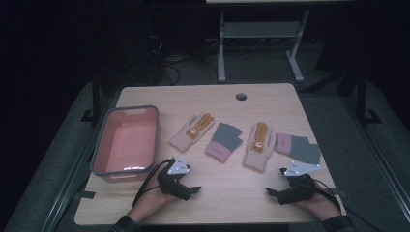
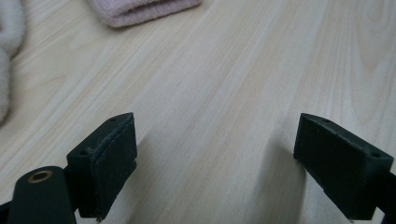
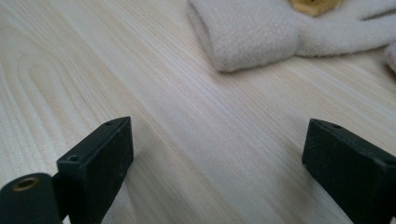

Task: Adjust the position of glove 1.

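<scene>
Four gloves lie in a row across the middle of the wooden table (image 1: pixel 232 193): a cream glove with a mustard patch (image 1: pixel 191 131), a grey glove with a pink cuff (image 1: pixel 223 141), a second cream glove (image 1: pixel 258 145) and a pink-and-grey glove (image 1: pixel 297 147). My left gripper (image 1: pixel 192 190) rests low near the front edge, open, nothing between its jaws (image 2: pixel 215 163). A pink cuff (image 2: pixel 140 9) lies ahead of it. My right gripper (image 1: pixel 270 192) is open too (image 3: pixel 217 168), and the cream glove's cuff (image 3: pixel 252 32) lies just beyond it.
A pink basket with a grey rim (image 1: pixel 99 145) stands empty at the table's left side. A round cable hole (image 1: pixel 241 96) sits near the far edge. Bare wood stretches between the two grippers. A desk frame (image 1: pixel 261 43) stands behind in the dark.
</scene>
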### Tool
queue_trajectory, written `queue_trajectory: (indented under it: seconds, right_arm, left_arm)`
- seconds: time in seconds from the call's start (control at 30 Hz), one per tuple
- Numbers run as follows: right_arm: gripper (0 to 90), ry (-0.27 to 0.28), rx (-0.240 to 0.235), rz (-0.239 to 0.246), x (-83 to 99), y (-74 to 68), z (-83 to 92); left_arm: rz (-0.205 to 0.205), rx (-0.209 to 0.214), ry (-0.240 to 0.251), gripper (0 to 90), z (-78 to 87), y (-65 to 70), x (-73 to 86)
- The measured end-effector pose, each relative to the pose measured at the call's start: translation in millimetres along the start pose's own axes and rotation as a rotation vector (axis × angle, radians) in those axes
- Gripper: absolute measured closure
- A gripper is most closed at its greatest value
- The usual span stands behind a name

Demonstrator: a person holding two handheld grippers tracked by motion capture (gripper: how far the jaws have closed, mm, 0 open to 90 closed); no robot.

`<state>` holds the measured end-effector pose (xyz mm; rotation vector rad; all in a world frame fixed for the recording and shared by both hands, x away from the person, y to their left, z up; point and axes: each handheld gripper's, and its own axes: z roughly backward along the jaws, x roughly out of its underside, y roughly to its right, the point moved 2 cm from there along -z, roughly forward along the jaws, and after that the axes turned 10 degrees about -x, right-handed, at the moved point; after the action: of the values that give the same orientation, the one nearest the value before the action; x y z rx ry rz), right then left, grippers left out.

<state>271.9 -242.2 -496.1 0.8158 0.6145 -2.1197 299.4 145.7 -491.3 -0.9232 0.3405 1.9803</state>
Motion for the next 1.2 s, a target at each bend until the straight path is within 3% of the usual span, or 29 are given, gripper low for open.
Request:
queue_trajectory:
  seconds: [0.1, 0.33, 0.57, 0.6, 0.7, 0.73, 0.97, 1.1, 1.2]
  right_arm:
    - [8.4, 0.000, 0.000, 0.000, 0.0, 0.0, 0.0]
    - [8.5, -0.005, -0.003, 0.003, -0.8, 0.3, -0.4]
    - [16.1, -0.036, -0.022, -0.025, -8.9, -0.2, 1.6]
    - [25.1, -0.030, -0.025, -0.033, -13.7, 0.7, 3.6]
    - [29.5, -0.026, -0.023, -0.036, -18.6, 1.7, 4.5]
    - [38.1, -0.019, -0.028, -0.034, -25.5, 2.8, 5.2]
    - [71.6, 0.017, -0.039, -0.022, -45.8, 7.0, 5.5]
    - [85.7, 0.017, -0.031, -0.019, -54.4, 12.4, 3.9]
    - [89.9, 0.026, -0.037, -0.012, -61.1, 18.1, 2.6]
  left_arm:
    - [-0.020, 0.015, 0.001, 12.6, 0.5, -2.1, 0.7]
    - [-0.012, 0.008, 0.000, 12.7, 1.8, -1.7, 1.7]
    - [-0.015, 0.007, -0.005, 12.6, 3.3, -2.2, 2.7]
    - [-0.012, 0.006, -0.004, 12.6, 3.2, -2.0, 2.8]
    - [-0.003, 0.005, 0.000, 12.6, 3.0, -1.2, 2.7]
    - [-0.007, 0.003, -0.001, 12.6, 3.1, -1.5, 2.8]
    - [-0.011, 0.001, 0.000, 12.6, 3.2, -1.8, 2.7]
    - [-0.012, 0.001, 0.000, 12.7, 3.1, -1.8, 2.7]
    - [-0.011, 0.000, -0.001, 12.6, 3.2, -1.7, 2.7]
